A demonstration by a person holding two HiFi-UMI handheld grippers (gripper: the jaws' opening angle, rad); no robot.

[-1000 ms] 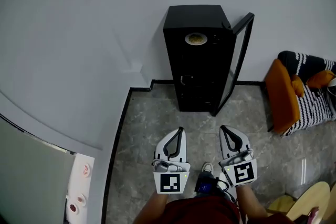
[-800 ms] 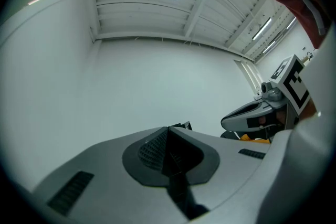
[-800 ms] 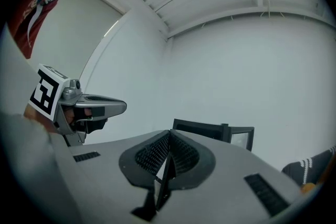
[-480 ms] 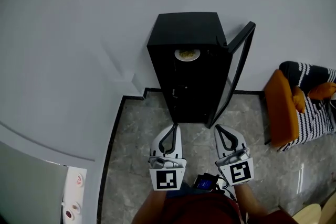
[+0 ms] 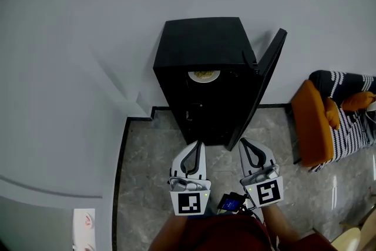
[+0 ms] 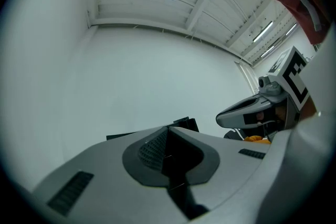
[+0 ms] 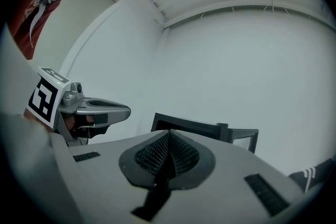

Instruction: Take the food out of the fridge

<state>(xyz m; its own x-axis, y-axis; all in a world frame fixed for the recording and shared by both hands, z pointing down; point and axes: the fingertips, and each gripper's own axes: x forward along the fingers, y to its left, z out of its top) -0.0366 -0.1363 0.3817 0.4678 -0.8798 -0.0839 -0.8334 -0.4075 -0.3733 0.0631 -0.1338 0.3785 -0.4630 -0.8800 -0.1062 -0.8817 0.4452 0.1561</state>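
A small black fridge (image 5: 202, 62) stands against the white wall with its door (image 5: 264, 82) swung open to the right. On its top shelf sits a white plate of yellowish food (image 5: 204, 74). My left gripper (image 5: 197, 147) and right gripper (image 5: 249, 145) are held side by side low in the head view, just in front of the fridge's foot. Both are shut and hold nothing. In the left gripper view the fridge's top (image 6: 184, 124) shows just beyond the shut jaws; in the right gripper view the fridge and its door (image 7: 210, 131) show the same way.
An orange and striped cushioned seat (image 5: 329, 114) stands at the right on the grey stone floor (image 5: 153, 173). A black skirting strip (image 5: 120, 173) runs along the left wall. A white panel with round marks (image 5: 84, 227) lies at the lower left.
The view has closed in on the fridge, which now sits lower and more central. Both grippers stay shut and side by side, now nearer the fridge's base.
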